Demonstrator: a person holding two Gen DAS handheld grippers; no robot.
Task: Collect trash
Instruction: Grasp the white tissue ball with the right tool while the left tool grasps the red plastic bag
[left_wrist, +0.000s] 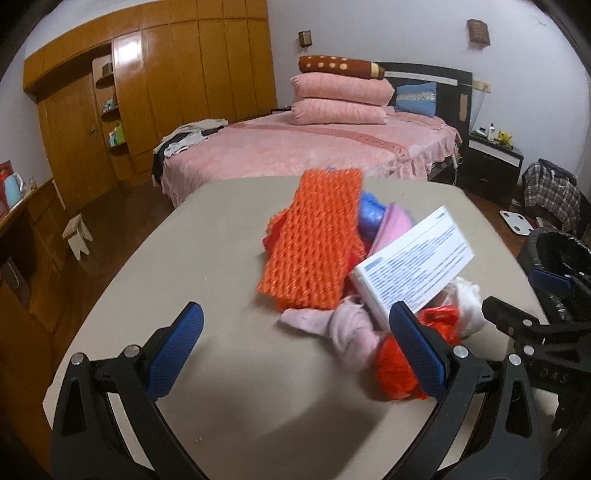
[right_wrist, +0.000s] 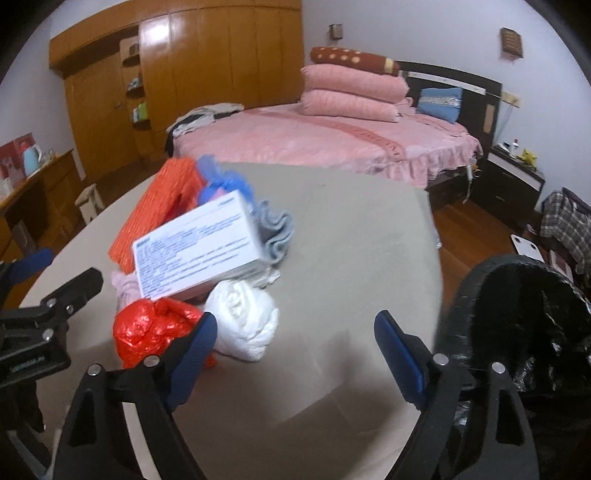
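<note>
A heap of trash lies on the beige table (left_wrist: 221, 240). It holds an orange foam net (left_wrist: 314, 236), a white printed box (left_wrist: 413, 266), a pink cloth wad (left_wrist: 347, 325), a red plastic bag (left_wrist: 395, 365) and a blue bag (left_wrist: 371, 214). My left gripper (left_wrist: 295, 317) is open at the heap's near left, its right finger in front of the red bag. In the right wrist view the box (right_wrist: 195, 243), red bag (right_wrist: 147, 325) and a white wad (right_wrist: 243, 321) sit at the left. My right gripper (right_wrist: 295, 321) is open over bare table beside them, holding nothing.
A bin with a black liner (right_wrist: 535, 314) stands off the table's right edge, also seen as the bin (left_wrist: 561, 254). A grey cloth (right_wrist: 275, 232) lies behind the box. Beyond the table are a pink bed (left_wrist: 314, 147), a wooden wardrobe (left_wrist: 166, 74) and a small stool (left_wrist: 77, 232).
</note>
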